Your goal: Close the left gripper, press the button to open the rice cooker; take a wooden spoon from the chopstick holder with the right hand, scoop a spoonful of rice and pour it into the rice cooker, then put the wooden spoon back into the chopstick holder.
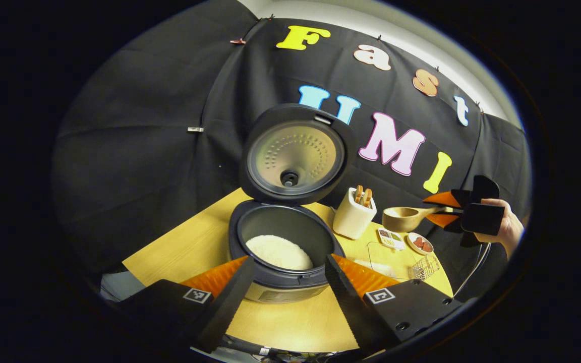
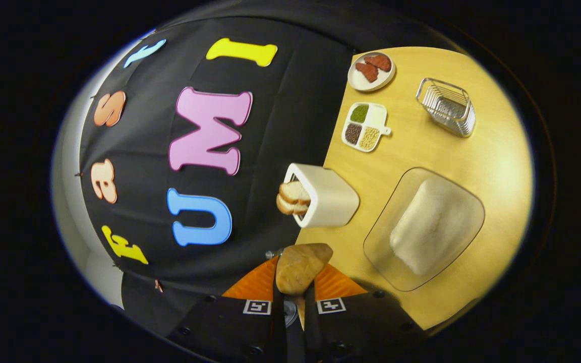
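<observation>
Rice cooker (image 1: 283,247) stands open at the centre of my left gripper view, its round lid (image 1: 295,154) tipped up toward twelve o'clock and a mound of white rice (image 1: 279,252) lying in the dark inner pot. My left gripper (image 1: 289,282) hangs just in front of it with the fingers spread apart, grasping nothing, one on either side of the pot's near rim.

At about three o'clock from the cooker stands the white chopstick holder (image 1: 353,214), with wooden handles poking out of its top. Beyond it, further toward three o'clock, my right gripper (image 1: 442,209) holds the wooden spoon (image 1: 404,218) by its handle above the table, bowl pointing toward the holder. In the right gripper view the fingers are clenched on that spoon (image 2: 300,267), just at six o'clock from the holder (image 2: 323,201).

The wooden table (image 2: 421,151) is pale yellow. On it lie a clear glass dish of rice (image 2: 426,227), a four-part seasoning dish (image 2: 364,126), a small plate (image 2: 371,70) with reddish pieces and a wire basket (image 2: 447,106). Black cloth walls the booth behind.
</observation>
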The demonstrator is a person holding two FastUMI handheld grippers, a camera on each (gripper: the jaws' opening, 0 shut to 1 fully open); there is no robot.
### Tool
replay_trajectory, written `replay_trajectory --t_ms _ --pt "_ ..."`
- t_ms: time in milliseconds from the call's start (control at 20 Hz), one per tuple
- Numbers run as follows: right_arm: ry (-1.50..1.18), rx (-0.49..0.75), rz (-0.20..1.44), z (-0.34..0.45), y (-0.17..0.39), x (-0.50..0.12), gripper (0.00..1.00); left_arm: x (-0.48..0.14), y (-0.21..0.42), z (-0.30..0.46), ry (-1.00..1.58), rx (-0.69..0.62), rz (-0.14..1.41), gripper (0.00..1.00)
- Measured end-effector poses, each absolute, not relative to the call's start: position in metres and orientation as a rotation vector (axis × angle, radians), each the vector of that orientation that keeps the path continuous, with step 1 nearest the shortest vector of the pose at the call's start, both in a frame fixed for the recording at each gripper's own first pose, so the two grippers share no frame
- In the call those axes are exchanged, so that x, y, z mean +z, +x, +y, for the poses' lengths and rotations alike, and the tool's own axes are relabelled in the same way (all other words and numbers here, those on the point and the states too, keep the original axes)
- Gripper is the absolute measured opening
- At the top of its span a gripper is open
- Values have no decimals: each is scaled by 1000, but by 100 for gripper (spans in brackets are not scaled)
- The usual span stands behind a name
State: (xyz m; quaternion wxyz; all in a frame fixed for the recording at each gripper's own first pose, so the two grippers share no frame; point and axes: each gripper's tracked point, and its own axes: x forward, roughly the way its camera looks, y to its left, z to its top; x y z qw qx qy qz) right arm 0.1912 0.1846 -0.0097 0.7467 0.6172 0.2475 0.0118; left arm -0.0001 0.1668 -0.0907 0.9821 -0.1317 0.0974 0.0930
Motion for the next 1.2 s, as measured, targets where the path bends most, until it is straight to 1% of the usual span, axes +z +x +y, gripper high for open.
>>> replay_trajectory --t_ms 200,350,450,700,850,1200 --pt "1302 126 613 259 186 -9 18 -97 -17 191 -297 241 187 95" --pt "1192 212 654 313 178 -8 18 -102 -28 201 -313 273 180 95" --pt "1094 284 650 344 173 -4 18 -106 -36 209 -321 290 182 95" --pt "765 446 497 391 171 15 18 -107 -43 221 -318 311 191 95" --pt "591 502 399 409 171 17 18 -106 -43 223 -313 308 186 95" --pt "250 636 324 448 155 -9 18 -109 -36 220 -329 295 186 95"
